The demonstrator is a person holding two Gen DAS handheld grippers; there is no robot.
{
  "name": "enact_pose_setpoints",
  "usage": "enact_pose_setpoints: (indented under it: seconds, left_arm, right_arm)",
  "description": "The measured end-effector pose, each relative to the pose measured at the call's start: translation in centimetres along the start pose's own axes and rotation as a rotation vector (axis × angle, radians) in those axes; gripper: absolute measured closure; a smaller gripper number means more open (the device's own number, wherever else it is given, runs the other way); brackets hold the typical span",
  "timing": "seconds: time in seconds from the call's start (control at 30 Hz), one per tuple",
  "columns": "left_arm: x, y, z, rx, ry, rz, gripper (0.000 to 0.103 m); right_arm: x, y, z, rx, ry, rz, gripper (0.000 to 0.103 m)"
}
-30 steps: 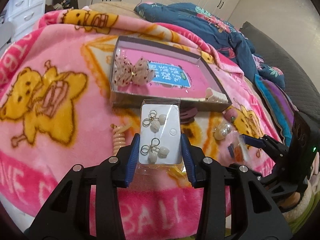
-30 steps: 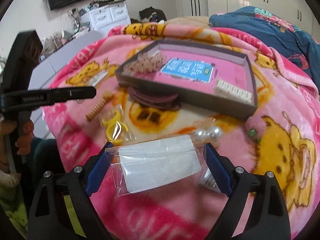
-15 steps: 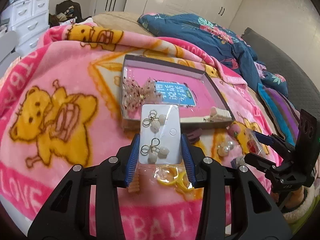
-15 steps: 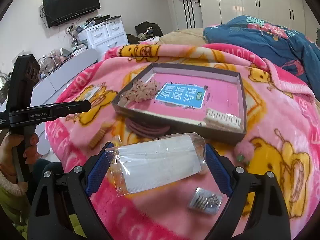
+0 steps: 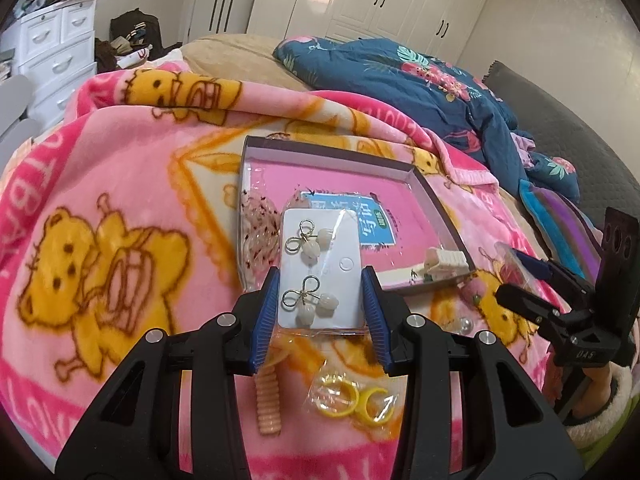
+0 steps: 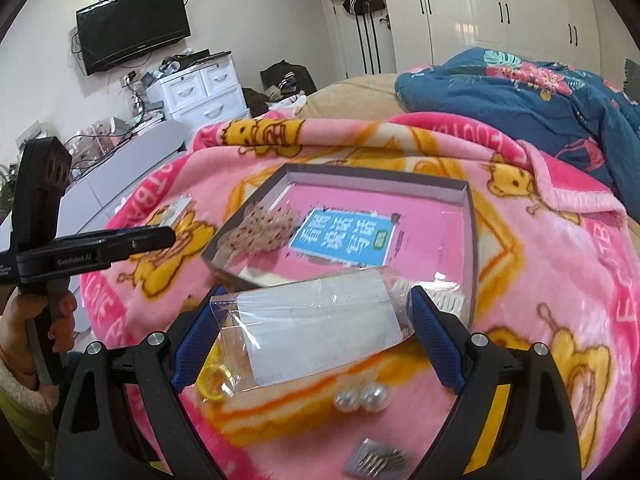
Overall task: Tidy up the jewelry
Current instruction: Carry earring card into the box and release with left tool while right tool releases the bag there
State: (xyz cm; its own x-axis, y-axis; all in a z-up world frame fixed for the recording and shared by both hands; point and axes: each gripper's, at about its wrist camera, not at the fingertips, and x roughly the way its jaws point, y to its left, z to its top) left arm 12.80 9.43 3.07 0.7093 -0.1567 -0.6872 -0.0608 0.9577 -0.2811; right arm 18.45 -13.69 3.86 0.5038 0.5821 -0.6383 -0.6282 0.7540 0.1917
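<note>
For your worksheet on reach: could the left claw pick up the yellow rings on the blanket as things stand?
Probably not yet. The left claw is shut on the earring card, so its grip is taken; the yellow rings lie uncovered just below it.

White wardrobe doors (image 5: 384, 4) line the far wall at twelve o'clock; a white drawer chest (image 6: 200, 88) and wall-mounted television (image 6: 134, 26) stand at ten o'clock.

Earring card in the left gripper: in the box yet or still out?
Out. The earring card is clamped in the left gripper, held above the blanket, short of the box.
</note>
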Motion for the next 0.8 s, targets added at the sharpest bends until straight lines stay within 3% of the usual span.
enact_pose_setpoints:
  seconds: [0.43, 0.8]
  left_arm:
    - [3.0, -0.9, 2.0, 0.029, 0.026, -0.009, 0.071]
    - [6.8, -1.0, 1.8, 0.038, 0.072, 0.009, 0.07]
  right_arm:
    - [2.2, -2.8, 3.6, 0.007, -0.018, -0.085, 0.014]
    - [5.8, -4.4, 5.5, 0.035, 0.026, -0.108, 0.014]
